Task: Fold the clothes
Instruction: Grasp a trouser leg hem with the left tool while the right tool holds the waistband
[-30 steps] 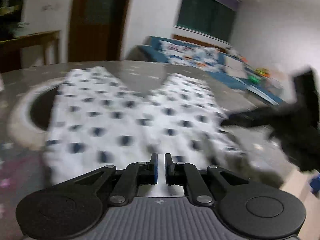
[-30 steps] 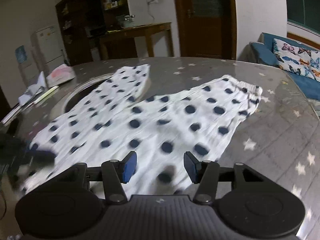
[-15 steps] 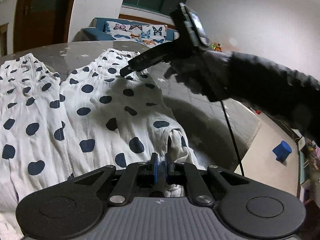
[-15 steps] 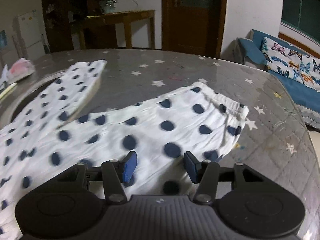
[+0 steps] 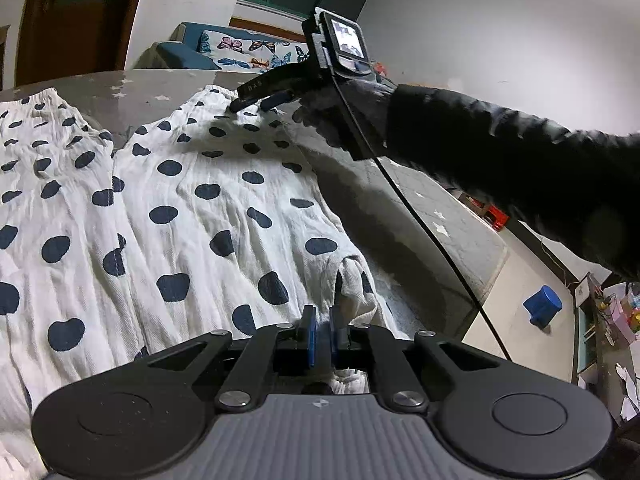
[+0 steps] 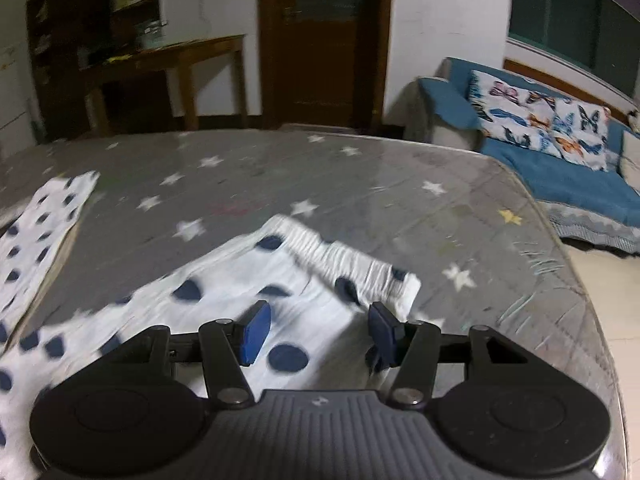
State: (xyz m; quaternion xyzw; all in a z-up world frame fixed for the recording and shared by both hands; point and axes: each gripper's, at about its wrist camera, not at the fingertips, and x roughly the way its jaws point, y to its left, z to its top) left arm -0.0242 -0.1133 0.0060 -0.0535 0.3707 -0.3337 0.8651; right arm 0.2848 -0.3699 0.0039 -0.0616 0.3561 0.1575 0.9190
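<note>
Starred table (image 6: 360, 184), trousers (image 5: 224, 216) lengthwise, waistband (image 6: 352, 256) far.

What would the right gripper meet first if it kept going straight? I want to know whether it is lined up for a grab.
Probably the polka-dot trousers: the right gripper, jaws open, points at the gathered cuff.

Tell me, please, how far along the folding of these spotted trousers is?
Early. The trousers lie spread flat on the table, unfolded. The left gripper is shut on their near edge; the right gripper, jaws open, hovers over an elastic hem. Every fold remains.
</note>
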